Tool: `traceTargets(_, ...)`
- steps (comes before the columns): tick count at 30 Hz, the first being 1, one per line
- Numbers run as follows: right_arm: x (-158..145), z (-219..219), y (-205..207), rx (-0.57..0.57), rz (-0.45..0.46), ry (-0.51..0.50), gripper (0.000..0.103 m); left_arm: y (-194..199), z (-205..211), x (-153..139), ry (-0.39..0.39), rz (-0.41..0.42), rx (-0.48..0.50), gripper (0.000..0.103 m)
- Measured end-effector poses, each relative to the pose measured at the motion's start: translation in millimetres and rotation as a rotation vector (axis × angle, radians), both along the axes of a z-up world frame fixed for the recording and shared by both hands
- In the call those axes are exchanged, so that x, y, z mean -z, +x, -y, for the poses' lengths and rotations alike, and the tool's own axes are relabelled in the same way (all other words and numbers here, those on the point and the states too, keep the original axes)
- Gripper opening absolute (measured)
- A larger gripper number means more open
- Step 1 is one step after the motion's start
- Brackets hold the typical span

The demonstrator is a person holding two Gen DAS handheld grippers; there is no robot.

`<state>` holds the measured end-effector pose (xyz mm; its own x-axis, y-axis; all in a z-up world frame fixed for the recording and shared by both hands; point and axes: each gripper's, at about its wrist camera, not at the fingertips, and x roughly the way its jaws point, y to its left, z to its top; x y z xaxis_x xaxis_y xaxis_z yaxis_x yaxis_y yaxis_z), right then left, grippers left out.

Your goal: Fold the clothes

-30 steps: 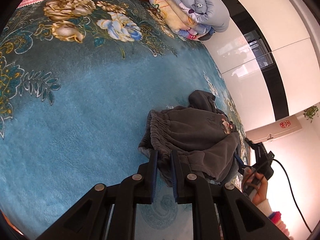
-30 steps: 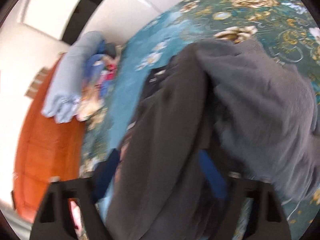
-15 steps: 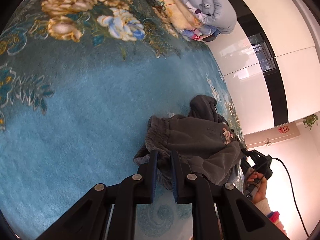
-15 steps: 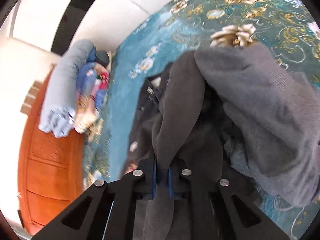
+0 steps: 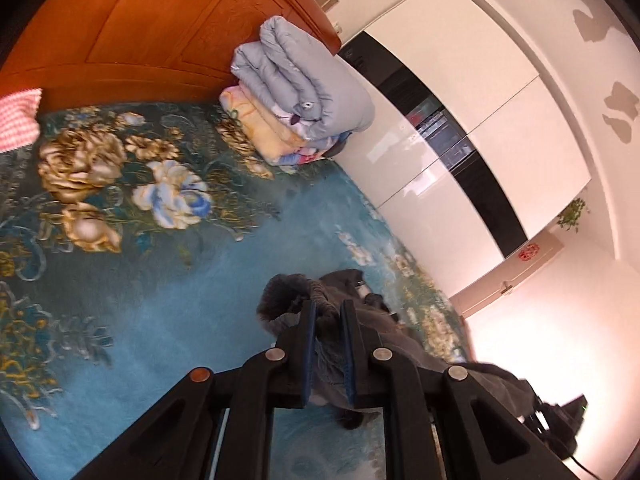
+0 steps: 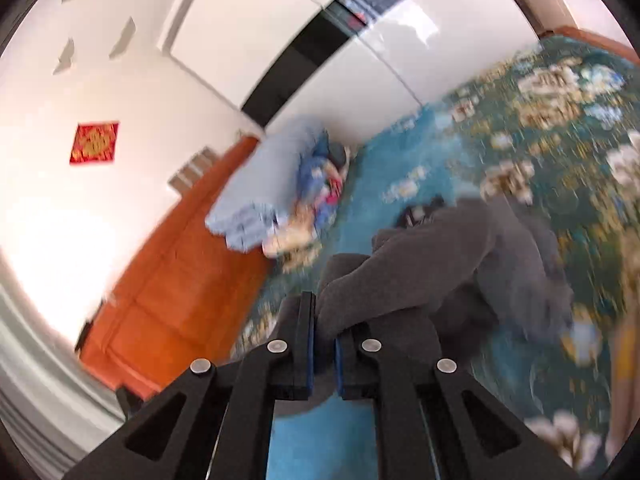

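You have no basket, bin or drawer in either view, so take the stack of folded quilts (image 5: 296,92) as your marker: it sits on the blue floral blanket (image 5: 132,280) tight against the orange wooden headboard (image 5: 152,28). The dark grey garment (image 5: 384,332) lies on the blanket on the near side of that stack, toward you, with open blanket between the two. Your left gripper (image 5: 327,322) has its jaws pressed together on the gathered, elastic-looking edge of the garment, cloth bunched between the blue pads. Your right gripper (image 6: 325,320) is likewise pinching a thick fold of the same grey cloth (image 6: 440,248); its picture is smeared with motion, so the finer detail of the fabric cannot be read. Beyond the quilts stands a glossy white wardrobe (image 5: 472,92) with a black band across it, and a pink checked cloth (image 5: 18,118) lies at the headboard end of the blanket, far along it from the stack. In the left view, a black device with a cable (image 5: 560,420) shows beyond the garment, away from the quilts — nothing lies between your grippers and the stack. Against a second ago: the right jaws, then spread with the cloth loose between them, have closed on it, and both views have tipped up — the headboard and wall now fill much more of each picture, and the garment edge in the left gripper has lifted off the blanket.
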<state>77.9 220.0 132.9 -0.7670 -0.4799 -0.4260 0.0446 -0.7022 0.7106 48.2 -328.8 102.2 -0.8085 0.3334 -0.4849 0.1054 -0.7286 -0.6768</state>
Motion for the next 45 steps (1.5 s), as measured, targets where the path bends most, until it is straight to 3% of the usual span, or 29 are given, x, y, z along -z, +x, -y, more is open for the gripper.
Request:
traceTargets(6,176.5,42.5,83.8,-0.039,0.487,-0.072,0.008,17.5,17.8,107.3,-0.02,0.307,-0.024,0.013)
traceTargets(10,233.6,54.3,109.8,-0.04,0.64,-0.102,0.008,29.8,10.0,152.1,-0.02,0.417,-0.024,0.013)
traceTargets(17,219.2,52.9,110.0,-0.078,0.618,-0.041,0.013,29.9,-0.7,172.1,0.006,0.453,-0.001,0.014)
traceTargets(19,215.8,50.6,109.3,-0.079,0.619,-0.007,0.029,31.0,-1.6,173.7,0.01,0.465,-0.001,0.015)
traceTargets(21,214.9,44.7,108.1,-0.087,0.613,-0.005,0.06,32.3,-2.3,173.7,0.008,0.47,0.004,0.019)
traceTargets(22,212.8,42.0,106.9,-0.091,0.606,-0.004,0.063,32.3,-1.4,174.9,0.002,0.47,0.005,0.019)
traceTargets(26,198.7,29.4,103.0,-0.068,0.552,0.054,0.066,34.6,0.7,180.3,0.007,0.494,0.01,0.028)
traceTargets(28,198.3,20.6,95.5,-0.037,0.54,0.073,0.068,36.1,-1.4,187.0,0.026,0.503,0.02,0.048)
traceTargets(30,201.9,13.0,86.7,0.002,0.54,0.07,0.068,35.8,-6.0,194.9,0.057,0.508,0.036,0.058)
traceTargets(34,212.7,-4.8,70.3,0.098,0.548,0.049,0.068,25.0,-22.1,212.5,0.052,0.584,0.059,0.061)
traceTargets(41,238.2,-35.9,40.4,0.29,0.58,0.012,0.068,19.3,-12.0,222.5,0.128,0.616,0.007,0.056)
traceTargets(44,244.6,-38.0,29.9,0.327,0.607,-0.003,0.068,18.1,-8.7,222.8,0.145,0.634,-0.017,0.043)
traceTargets(45,245.0,-36.6,26.5,0.328,0.611,-0.012,0.068,17.5,-8.2,221.4,0.139,0.635,-0.017,0.032)
